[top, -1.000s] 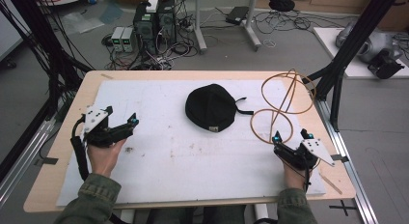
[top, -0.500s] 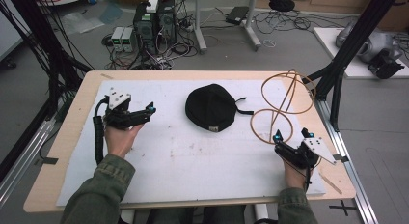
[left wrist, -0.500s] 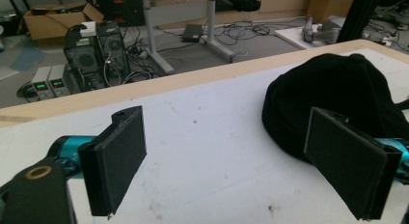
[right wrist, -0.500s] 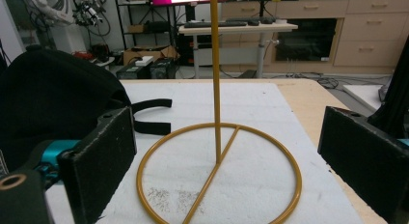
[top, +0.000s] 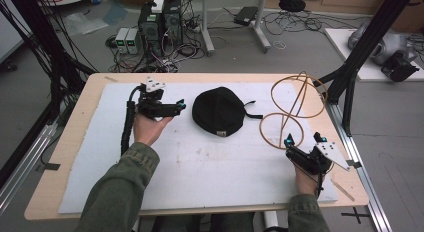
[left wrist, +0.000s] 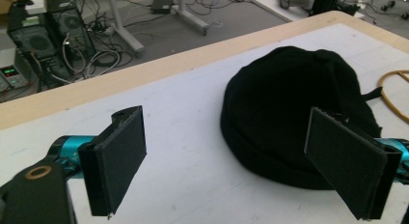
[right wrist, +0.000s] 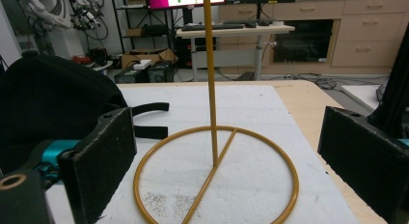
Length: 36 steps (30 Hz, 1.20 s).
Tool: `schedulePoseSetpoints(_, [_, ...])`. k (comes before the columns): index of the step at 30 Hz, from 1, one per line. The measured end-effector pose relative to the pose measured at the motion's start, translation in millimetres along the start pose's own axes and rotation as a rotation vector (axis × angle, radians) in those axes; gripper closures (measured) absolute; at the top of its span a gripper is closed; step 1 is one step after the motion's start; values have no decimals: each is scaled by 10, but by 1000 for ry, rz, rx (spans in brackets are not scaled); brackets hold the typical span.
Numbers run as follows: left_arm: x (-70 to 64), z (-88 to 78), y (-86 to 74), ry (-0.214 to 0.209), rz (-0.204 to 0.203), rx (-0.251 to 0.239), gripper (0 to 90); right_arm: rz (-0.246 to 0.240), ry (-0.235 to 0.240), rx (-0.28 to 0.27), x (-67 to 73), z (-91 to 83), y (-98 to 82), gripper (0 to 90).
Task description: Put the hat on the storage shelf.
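High view: a black cap [top: 218, 111] lies mid-bench on the white mat [top: 210, 167]. The left gripper [top: 178, 107], fingers spread wide, hovers just beside it, seemingly lined up to grasp, while the right gripper [top: 303, 139], fingers also apart, waits beyond the wire hat stand [top: 292, 110] on the cap's far side.

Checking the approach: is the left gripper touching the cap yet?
Apart. The high view shows white mat between the left gripper and the cap.
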State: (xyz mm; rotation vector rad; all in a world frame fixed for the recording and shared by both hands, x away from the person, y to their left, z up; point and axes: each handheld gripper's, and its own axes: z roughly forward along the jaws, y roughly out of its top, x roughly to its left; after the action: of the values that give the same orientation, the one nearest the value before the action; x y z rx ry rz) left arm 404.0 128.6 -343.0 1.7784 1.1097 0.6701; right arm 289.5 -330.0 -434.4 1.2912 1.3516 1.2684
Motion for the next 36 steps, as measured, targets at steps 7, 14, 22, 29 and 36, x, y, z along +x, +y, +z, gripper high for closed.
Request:
schedulePoseSetpoints(7, [-262, 238, 113, -33, 24, 67, 151, 18, 7, 4, -14, 11, -7, 54])
schedulePoseSetpoints(14, [-552, 502, 165, -60, 50, 146, 157, 24, 17, 14, -12, 20, -10, 54])
schedulePoseSetpoints(22, [-753, 766, 175, -67, 18, 172, 165, 28, 29, 15, -15, 28, -11, 54])
schedulePoseSetpoints(29, [-918, 1009, 91, -73, -23, 195, 177, 17, 32, 13, -10, 43, -17, 54])
schedulePoseSetpoints(36, [-979, 1101, 44, -52, -23, 193, 218, 8, 31, 19, -12, 57, -23, 54])
